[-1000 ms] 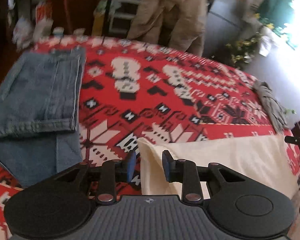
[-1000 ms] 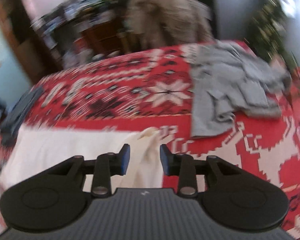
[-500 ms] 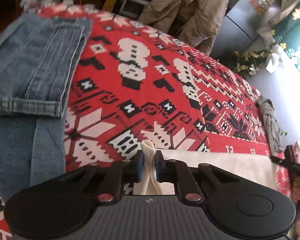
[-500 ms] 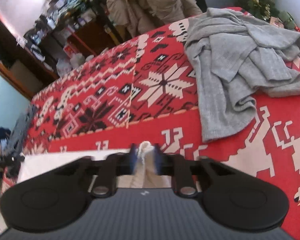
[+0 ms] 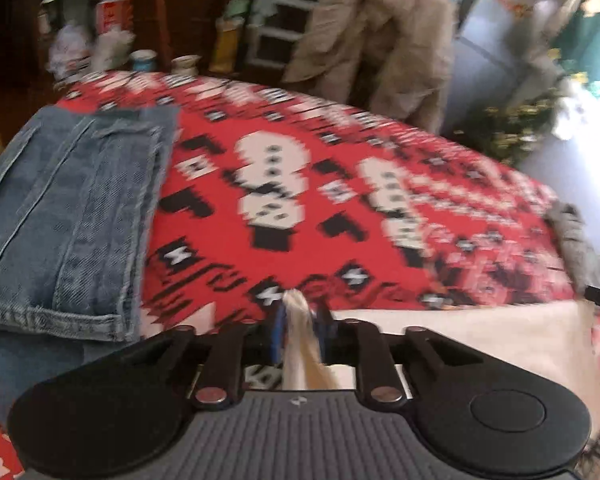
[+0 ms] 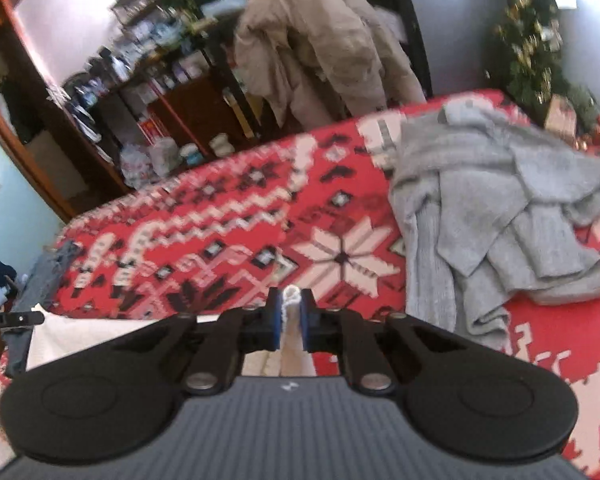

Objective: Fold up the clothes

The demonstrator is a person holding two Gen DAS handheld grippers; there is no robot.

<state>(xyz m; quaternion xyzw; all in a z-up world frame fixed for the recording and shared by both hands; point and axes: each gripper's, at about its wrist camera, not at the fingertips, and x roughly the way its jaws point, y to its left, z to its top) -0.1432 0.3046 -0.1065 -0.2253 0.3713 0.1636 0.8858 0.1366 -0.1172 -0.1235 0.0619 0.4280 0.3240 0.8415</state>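
- Cream cloth (image 5: pixel 480 344) stretched sideways along the near worktop (image 5: pixel 340 200) edge, long axis left to right.
- Left hand-held gripper (image 5: pixel 299 330) pinches one corner; right hand-held gripper (image 6: pixel 289 320) clamps the other.
- Folded jeans (image 5: pixel 72 216) lie left, crumpled grey sweater (image 6: pixel 492 220) right, both clear of the cloth.

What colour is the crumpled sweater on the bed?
Light grey; the sweater shows best in the right wrist view, lying on the red patterned blanket.

Most of the cream cloth (image 5: pixel 480 344) lies hidden behind the gripper body; blurred shelf clutter (image 6: pixel 140 68) at upper left stays unreadable.
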